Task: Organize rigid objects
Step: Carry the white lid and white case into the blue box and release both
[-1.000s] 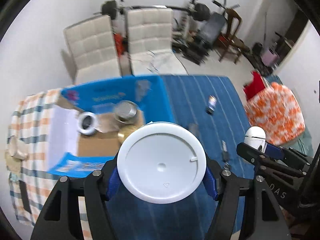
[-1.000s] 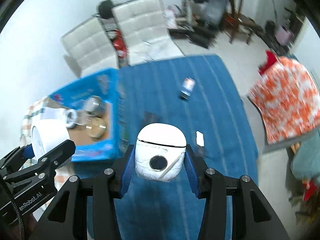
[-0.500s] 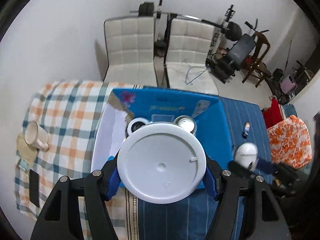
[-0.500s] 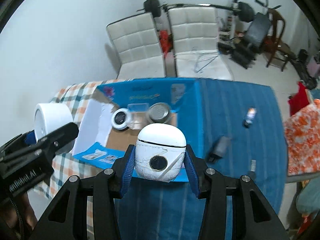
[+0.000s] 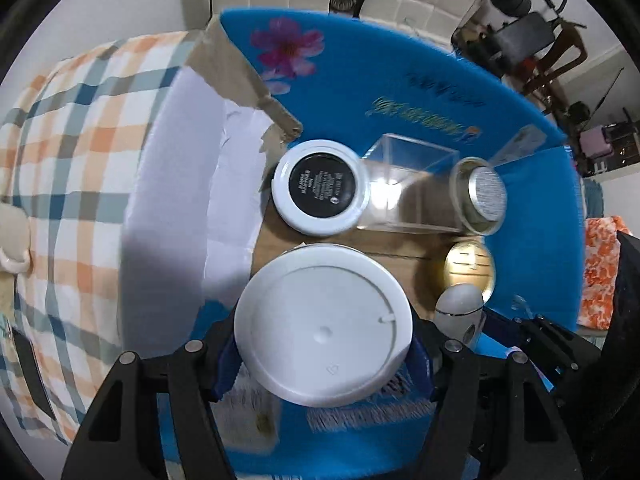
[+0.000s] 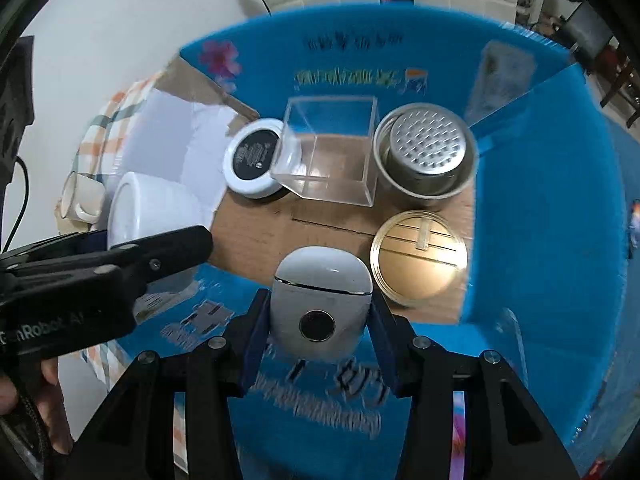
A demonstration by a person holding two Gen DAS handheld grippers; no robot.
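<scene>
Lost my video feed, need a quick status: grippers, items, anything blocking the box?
Left gripper shut on white round container. Right gripper shut on white case. Both over blue cardboard box. Clear cube and tins inside; bare floor near side.

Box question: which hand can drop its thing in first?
Probably right: the right gripper holds the white case above bare box floor; the left gripper's white tub hangs nearer the flap.
</scene>
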